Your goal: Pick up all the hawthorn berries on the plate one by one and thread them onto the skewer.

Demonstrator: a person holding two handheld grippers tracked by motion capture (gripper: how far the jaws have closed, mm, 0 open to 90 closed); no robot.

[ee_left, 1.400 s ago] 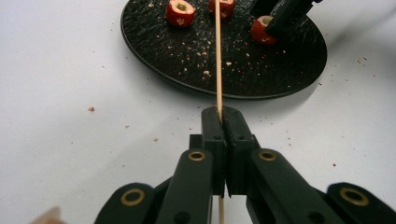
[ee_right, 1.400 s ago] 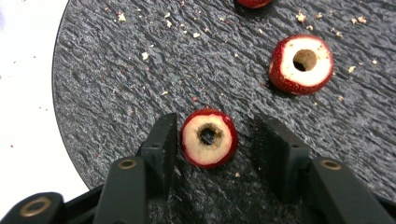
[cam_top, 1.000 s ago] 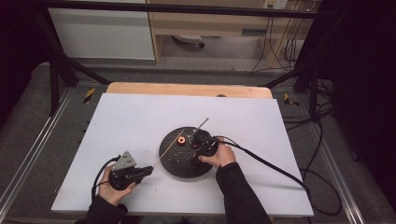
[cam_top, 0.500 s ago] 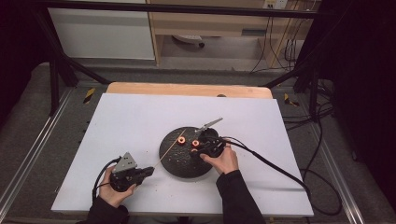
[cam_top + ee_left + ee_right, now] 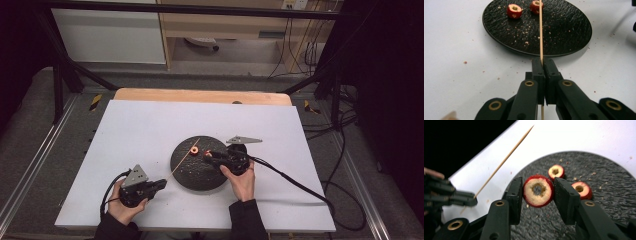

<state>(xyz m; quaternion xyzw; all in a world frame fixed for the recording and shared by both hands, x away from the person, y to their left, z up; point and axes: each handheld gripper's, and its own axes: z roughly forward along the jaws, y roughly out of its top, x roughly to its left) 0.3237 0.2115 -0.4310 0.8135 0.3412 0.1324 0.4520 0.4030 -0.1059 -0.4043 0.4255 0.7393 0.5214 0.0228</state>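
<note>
The cored red fruit piece [image 5: 538, 190] is sitting clamped betw. the right gripper's [image 5: 537, 195] two black pads, its hollowed centre facing the camera in the right gripper view. It's being held just above the black round plate [image 5: 192, 172], w/ two more cored fruit pieces lying on the plate behind it: one small [image 5: 556, 171] at the far side, one [image 5: 581, 190] partly tucked behind the right pad. In the high view the right gripper [image 5: 212, 155] is hovering over the plate's upper right part, the person's right hand [image 5: 240, 175] wrapped round its body, cable trailing off to the right across the white table [image 5: 140, 125].

The thin wooden skewer [image 5: 540, 30] is being gripped in the left gripper [image 5: 543, 65], jaws clenched tight on its lower end. The skewer is pointing up and away over the plate, its tip reaching past the fruit in the left gripper view. From above, the left gripper [image 5: 161, 184] is sitting at the plate's lower left, just off its rim, left hand [image 5: 122, 205] holding it near the table's front edge. Crumbs are scattered on the plate and on the table beside it.
</note>
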